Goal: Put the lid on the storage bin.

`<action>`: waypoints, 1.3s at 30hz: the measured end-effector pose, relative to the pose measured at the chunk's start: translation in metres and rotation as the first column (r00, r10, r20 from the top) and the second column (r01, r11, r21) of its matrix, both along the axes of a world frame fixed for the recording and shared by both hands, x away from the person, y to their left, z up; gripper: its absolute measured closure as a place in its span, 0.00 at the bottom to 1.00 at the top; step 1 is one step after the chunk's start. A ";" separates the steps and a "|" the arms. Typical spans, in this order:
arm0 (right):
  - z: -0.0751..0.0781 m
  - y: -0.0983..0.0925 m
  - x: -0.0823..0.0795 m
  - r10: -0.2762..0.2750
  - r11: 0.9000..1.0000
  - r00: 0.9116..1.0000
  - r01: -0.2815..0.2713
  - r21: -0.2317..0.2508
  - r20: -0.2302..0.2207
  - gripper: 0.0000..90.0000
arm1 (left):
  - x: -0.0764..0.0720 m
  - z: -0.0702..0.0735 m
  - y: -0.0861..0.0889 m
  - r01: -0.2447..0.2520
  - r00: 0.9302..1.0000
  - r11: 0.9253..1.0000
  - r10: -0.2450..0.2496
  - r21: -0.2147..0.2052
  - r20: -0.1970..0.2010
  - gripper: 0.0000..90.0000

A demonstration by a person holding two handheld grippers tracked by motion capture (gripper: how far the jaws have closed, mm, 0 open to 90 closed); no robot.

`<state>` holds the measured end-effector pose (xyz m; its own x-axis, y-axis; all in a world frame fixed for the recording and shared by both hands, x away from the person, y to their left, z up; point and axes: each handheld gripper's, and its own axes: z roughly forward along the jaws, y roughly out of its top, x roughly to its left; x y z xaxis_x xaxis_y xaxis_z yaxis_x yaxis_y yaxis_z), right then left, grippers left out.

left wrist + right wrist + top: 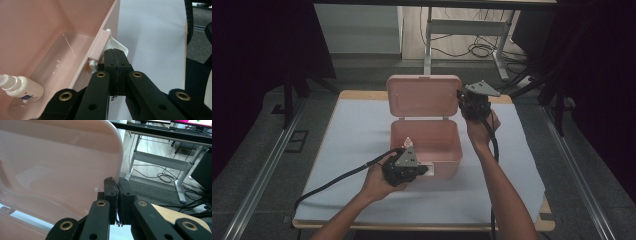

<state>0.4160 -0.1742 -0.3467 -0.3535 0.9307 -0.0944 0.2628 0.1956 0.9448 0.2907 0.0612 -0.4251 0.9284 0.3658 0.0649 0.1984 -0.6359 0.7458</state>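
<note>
On the white surface (337,165), the left gripper (406,166), jaws closed, grips the pink box's (427,145) front latch (117,47). A bottle (23,88) lies inside. The right gripper (472,102) pinches the raised lid's (423,95) edge; closing remains.

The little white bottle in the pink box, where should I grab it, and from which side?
Probably across the white bottle's round body, coming straight down through the pink box's open top. It lies on its side on the floor by a wall, leaving its upper side free.

The high view is dim and grainy, its side edges falling into near black. Both gripper views are brighter, with soft glare on the pink box (50,30) wall and slightly blurred backgrounds.
</note>
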 end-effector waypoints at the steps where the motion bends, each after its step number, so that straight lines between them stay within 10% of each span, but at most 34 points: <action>1: 0.000 0.000 -0.001 0.001 1.000 1.000 -0.001 0.000 0.002 0.97 | 0.000 0.000 0.000 0.000 1.000 1.000 0.000 0.000 0.000 1.00; 39: -0.007 -0.025 -0.046 0.159 0.987 0.987 -0.158 0.017 -0.030 0.94 | 0.000 0.000 -0.001 -0.008 1.000 1.000 0.008 -0.001 -0.001 1.00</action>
<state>0.3696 -0.1996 -0.3539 -0.4992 0.8639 -0.0675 0.2592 0.2232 0.9397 0.2903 0.0606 -0.4248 0.9256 0.3732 0.0634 0.2044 -0.6337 0.7461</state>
